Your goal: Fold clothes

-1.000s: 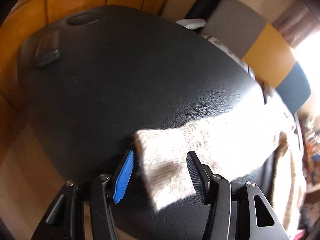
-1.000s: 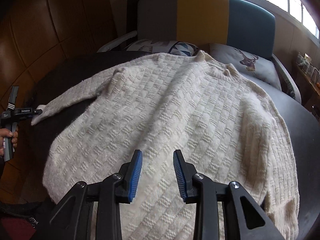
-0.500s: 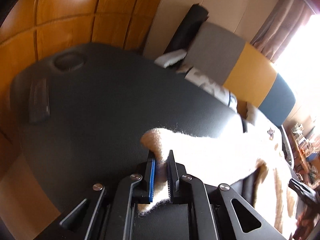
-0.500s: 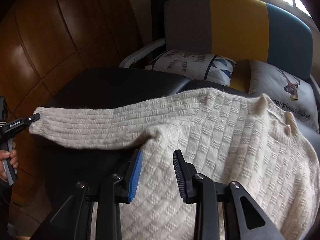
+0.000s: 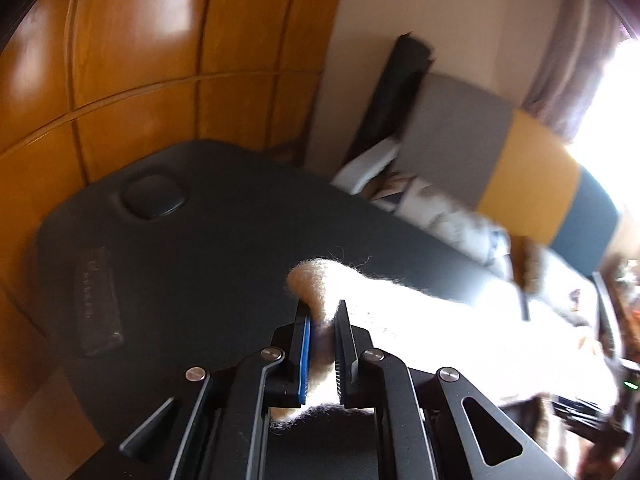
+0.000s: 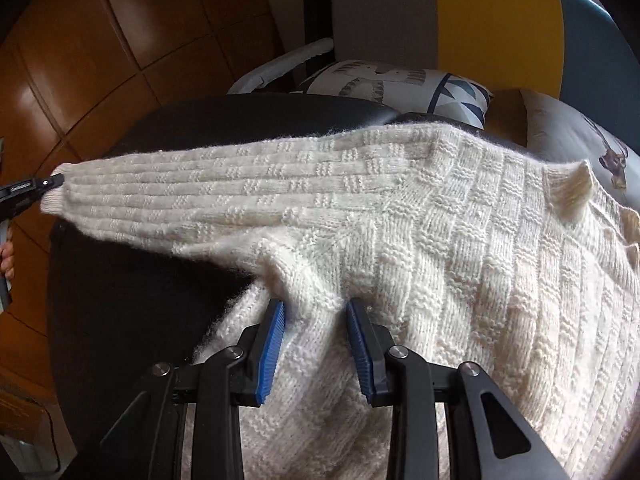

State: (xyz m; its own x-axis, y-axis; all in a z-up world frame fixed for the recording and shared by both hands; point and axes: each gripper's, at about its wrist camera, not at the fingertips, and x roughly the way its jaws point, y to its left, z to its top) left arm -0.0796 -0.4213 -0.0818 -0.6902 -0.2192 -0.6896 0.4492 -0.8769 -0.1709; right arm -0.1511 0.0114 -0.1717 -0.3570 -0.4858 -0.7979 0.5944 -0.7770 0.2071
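A cream knitted sweater [image 6: 460,264] lies spread over a black padded table [image 6: 132,312]. Its left sleeve [image 6: 224,196] is stretched out sideways above the table. My left gripper [image 5: 323,320] is shut on the sleeve cuff [image 5: 316,280], and it shows again at the far left of the right wrist view as the left gripper [image 6: 52,182] holding the cuff end. My right gripper [image 6: 316,312] is open, its blue pads straddling a bunched fold of knit at the armpit where sleeve meets body.
A sofa [image 6: 500,20] with grey, yellow and blue back panels stands behind the table, with printed cushions [image 6: 400,84] on it. Wooden wall panels [image 5: 120,60] run along the left. A dark flat object [image 5: 96,300] and a round recess [image 5: 154,198] lie on the table's far end.
My left gripper closed on the cuff and lifted the sleeve out sideways. My right gripper moved from the sweater's body toward the armpit and stayed open.
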